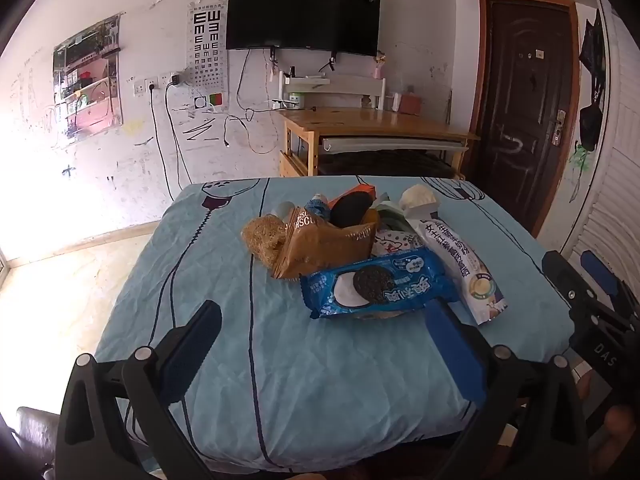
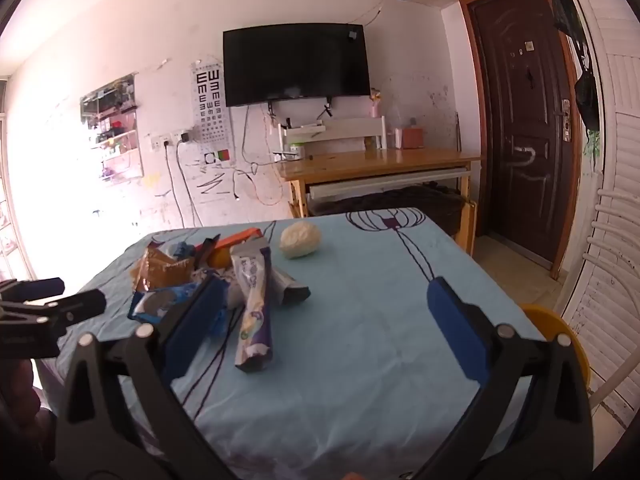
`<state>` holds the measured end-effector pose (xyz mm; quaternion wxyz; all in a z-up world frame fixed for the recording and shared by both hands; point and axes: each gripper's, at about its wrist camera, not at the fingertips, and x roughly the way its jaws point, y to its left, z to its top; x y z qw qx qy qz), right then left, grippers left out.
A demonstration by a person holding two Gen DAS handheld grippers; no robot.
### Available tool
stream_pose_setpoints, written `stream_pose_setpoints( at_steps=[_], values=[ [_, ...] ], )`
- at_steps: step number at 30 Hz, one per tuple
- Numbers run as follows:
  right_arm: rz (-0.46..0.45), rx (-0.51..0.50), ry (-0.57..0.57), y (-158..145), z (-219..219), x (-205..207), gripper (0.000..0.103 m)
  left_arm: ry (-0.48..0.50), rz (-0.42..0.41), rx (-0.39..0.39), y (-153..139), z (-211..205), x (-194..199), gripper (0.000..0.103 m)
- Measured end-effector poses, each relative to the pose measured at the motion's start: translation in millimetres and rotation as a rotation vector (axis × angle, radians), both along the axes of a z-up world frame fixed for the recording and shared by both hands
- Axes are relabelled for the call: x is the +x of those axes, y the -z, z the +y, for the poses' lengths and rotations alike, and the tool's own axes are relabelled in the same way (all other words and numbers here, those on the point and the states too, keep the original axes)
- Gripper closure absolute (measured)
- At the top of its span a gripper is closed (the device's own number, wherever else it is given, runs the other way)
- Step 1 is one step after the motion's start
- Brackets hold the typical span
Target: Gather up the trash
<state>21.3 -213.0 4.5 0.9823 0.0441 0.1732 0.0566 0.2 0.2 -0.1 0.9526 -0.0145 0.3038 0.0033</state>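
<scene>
A heap of snack wrappers lies mid-table on the light blue cloth (image 1: 280,360). Nearest me is a blue cookie wrapper (image 1: 376,284), behind it a brown biscuit bag (image 1: 320,248), and to its right a long white sachet (image 1: 460,264). A crumpled white ball (image 1: 418,196) sits at the back. My left gripper (image 1: 324,312) hovers open just short of the blue wrapper, nothing between its fingers. In the right wrist view, my right gripper (image 2: 324,292) stands open over the cloth, beside the white sachet (image 2: 254,304), the blue wrapper (image 2: 160,300) and the white ball (image 2: 300,240).
A wooden desk (image 1: 376,120) stands behind the table under a wall-mounted TV (image 1: 302,12). A dark door (image 1: 520,100) is at the right. A yellow stool (image 2: 560,332) sits by the table's right edge. The other gripper (image 1: 592,300) shows at the right of the left wrist view.
</scene>
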Motion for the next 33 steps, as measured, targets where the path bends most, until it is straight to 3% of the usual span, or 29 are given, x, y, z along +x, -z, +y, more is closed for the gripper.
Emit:
stream_pose_setpoints(
  at_steps=[33],
  values=[
    [0.000,0.000,-0.007,-1.1,3.1,-1.7,0.004,0.002,0.008,-0.013,6.5,1.8,2.5,0.006]
  ],
)
